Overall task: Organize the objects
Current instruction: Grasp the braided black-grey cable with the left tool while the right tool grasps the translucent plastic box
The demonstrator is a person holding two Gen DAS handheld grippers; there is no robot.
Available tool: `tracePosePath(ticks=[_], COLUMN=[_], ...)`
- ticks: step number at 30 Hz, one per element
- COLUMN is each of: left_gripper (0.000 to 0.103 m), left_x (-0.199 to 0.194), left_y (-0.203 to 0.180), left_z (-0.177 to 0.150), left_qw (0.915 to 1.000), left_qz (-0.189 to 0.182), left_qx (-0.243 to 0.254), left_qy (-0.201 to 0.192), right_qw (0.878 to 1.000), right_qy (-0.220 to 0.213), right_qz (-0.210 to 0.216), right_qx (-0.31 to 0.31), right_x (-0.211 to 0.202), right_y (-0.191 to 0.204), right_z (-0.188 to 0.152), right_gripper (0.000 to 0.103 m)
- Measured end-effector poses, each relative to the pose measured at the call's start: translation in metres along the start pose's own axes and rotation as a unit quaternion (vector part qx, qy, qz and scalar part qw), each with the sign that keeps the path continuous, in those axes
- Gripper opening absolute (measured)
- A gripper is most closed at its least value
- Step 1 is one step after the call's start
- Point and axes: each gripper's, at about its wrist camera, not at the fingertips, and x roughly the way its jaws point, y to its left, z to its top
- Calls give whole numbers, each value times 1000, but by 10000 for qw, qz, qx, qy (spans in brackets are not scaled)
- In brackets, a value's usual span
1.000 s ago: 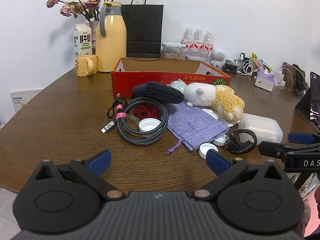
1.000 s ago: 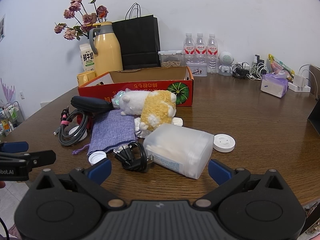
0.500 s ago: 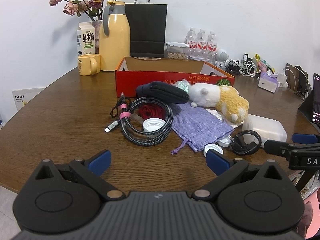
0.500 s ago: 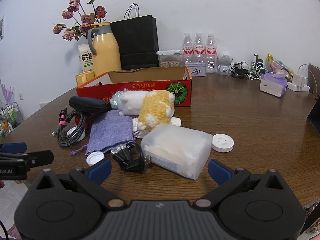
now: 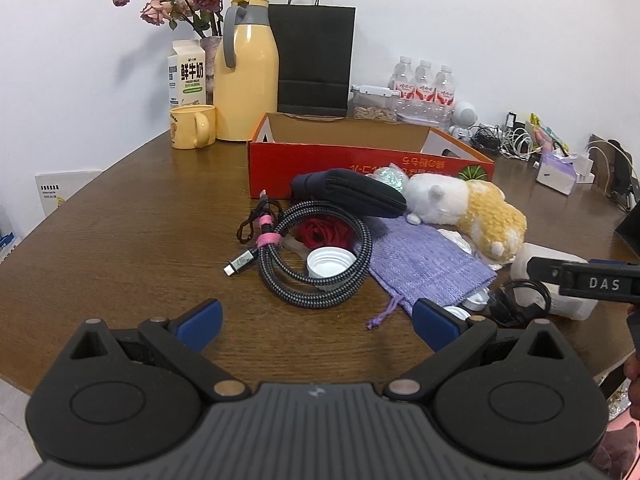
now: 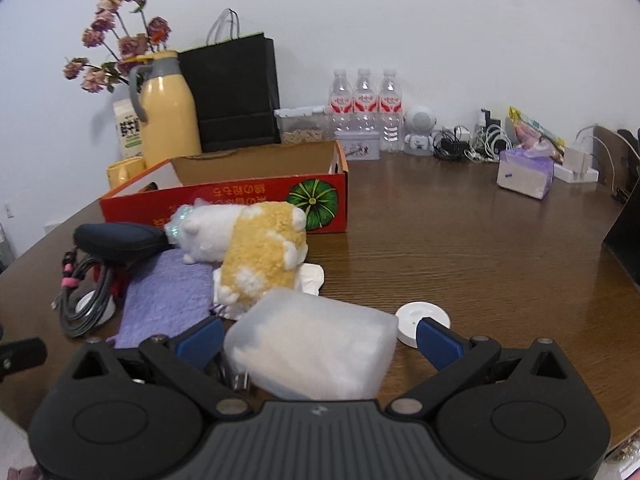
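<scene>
A pile of loose objects lies on the brown table in front of an open red cardboard box (image 5: 360, 168) (image 6: 224, 200). It holds a coiled braided cable (image 5: 316, 248), a purple pouch (image 5: 428, 264) (image 6: 168, 296), a dark zip case (image 5: 352, 196), a white and yellow plush toy (image 5: 460, 208) (image 6: 256, 256) and a frosted plastic box (image 6: 316, 348). My right gripper (image 6: 316, 338) is open, its blue fingers either side of the frosted box, not closed on it. My left gripper (image 5: 316, 320) is open and empty, short of the cable.
White caps lie loose (image 6: 422, 322) (image 5: 330, 262). At the back stand a yellow jug (image 5: 246, 80), a yellow mug (image 5: 192, 126), a milk carton, a black paper bag (image 5: 314, 60), water bottles (image 6: 364, 104) and a tangle of chargers. A tissue pack (image 6: 526, 174) sits at right.
My right gripper has moved forward so the frosted box now sits between its fingers. My left gripper has edged forward toward the cable. Both stay open.
</scene>
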Motion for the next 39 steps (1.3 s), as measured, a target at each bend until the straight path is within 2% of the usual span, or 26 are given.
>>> tracePosePath(ticks=[8, 14, 18, 26, 28, 30, 33, 39], left_gripper=[103, 103, 103, 103, 103, 89, 89, 88], left_x=[24, 47, 64, 88, 90, 87, 82, 67], left_y=[-1, -9, -9, -13, -13, -10, -6, -2], left_z=[15, 27, 34, 38, 37, 37, 38, 33], left_qw=[9997, 9992, 9984, 9980, 9983, 9987, 9992, 9994], left_qz=[237, 360, 503, 451, 362, 334, 192, 217], left_qx=[23, 149, 63, 32, 36, -36, -63, -2], left_qy=[23, 92, 238, 446, 454, 378, 348, 253], right_qw=[9998, 9998, 9995, 9991, 9990, 9989, 9988, 9987], right_qy=[152, 131, 138, 134, 134, 136, 136, 132], right_qz=[-58, 115, 291, 393, 412, 433, 459, 481], right_qx=[141, 39, -39, -90, -88, -81, -75, -64], right_x=[20, 24, 26, 27, 27, 26, 25, 23], right_y=[-3, -10, -15, -18, -18, -20, -21, -22], right_z=[-3, -2, 0, 0, 0, -1, -1, -2], right_gripper=[97, 97, 96, 96, 96, 96, 96, 96])
